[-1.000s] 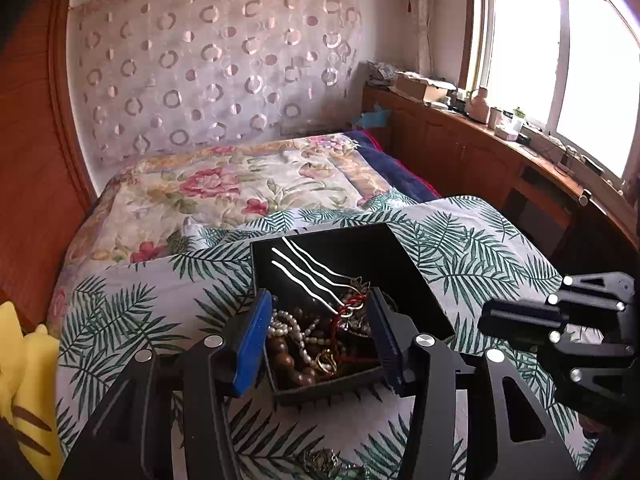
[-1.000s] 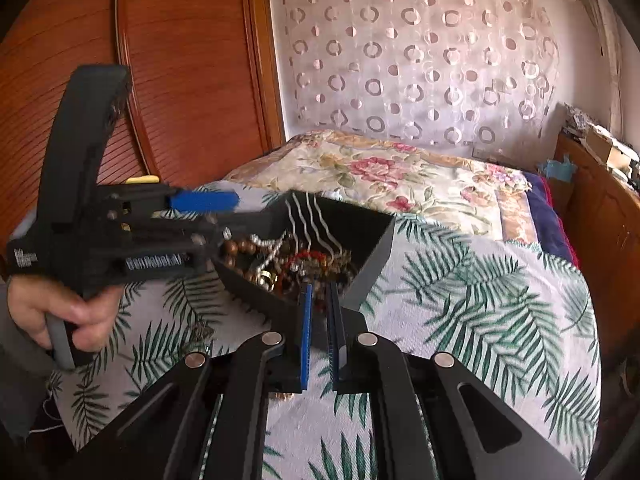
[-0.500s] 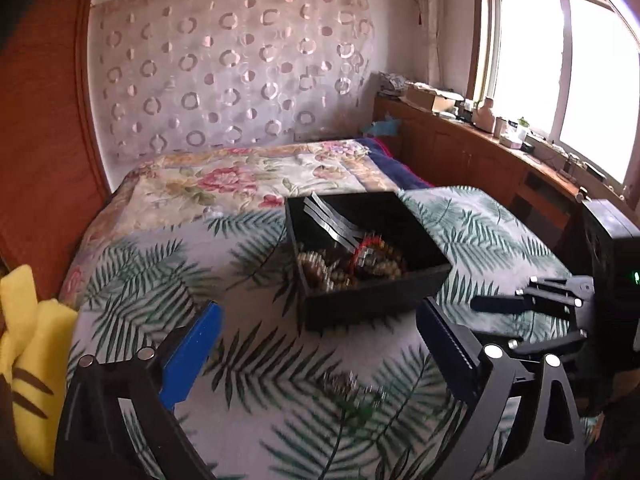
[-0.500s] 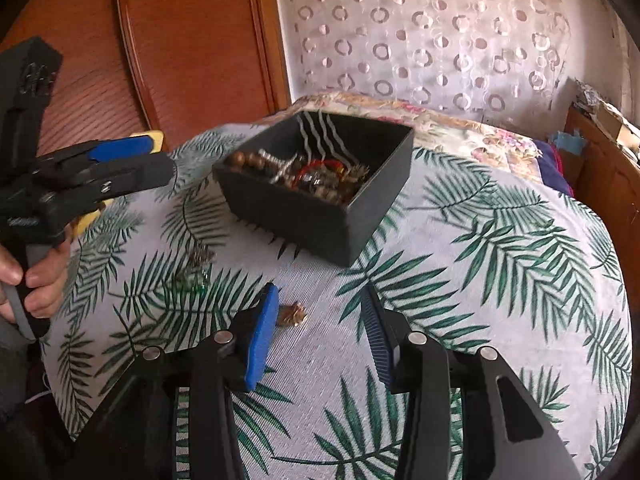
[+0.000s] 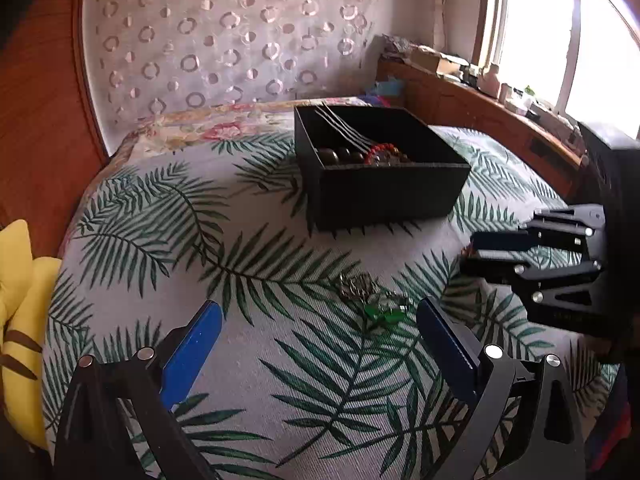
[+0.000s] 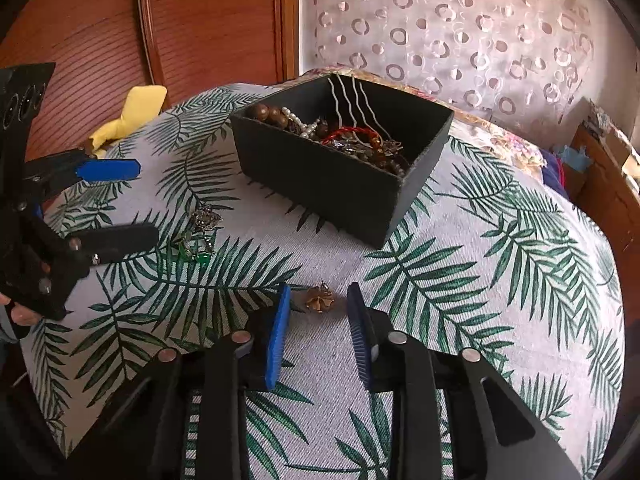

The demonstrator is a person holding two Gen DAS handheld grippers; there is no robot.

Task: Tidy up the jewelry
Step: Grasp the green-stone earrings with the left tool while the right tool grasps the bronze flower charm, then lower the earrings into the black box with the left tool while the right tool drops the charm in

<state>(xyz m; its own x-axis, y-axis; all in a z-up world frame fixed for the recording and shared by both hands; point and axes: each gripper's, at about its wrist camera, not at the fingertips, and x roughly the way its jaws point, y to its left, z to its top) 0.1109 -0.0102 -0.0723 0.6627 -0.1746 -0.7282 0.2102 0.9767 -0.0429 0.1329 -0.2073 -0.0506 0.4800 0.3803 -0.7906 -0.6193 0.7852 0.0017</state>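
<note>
A black box [image 5: 380, 184] [image 6: 336, 176] holding beads, pearls, a red bracelet and white hairpins stands on the palm-leaf cloth. A silver and green jewelry piece [image 5: 376, 298] [image 6: 198, 236] lies on the cloth in front of it. A small gold flower piece [image 6: 320, 300] lies between the open fingertips of my right gripper [image 6: 318, 308], apart from both pads. My left gripper [image 5: 320, 332] is open wide and empty, low over the cloth, with the green piece near its right finger. The right gripper also shows in the left wrist view [image 5: 520, 252].
The palm-leaf cloth [image 5: 200, 240] covers a round table. A yellow plush [image 5: 20, 320] [image 6: 132, 112] sits at the left edge. A wooden wardrobe [image 6: 160, 20], a bed with a floral cover [image 5: 224, 128] and a window counter [image 5: 480, 96] lie behind.
The box was set down on the cloth and both grippers let go and pulled back low. The left gripper opened wide. The right gripper opened and now straddles the gold flower piece.
</note>
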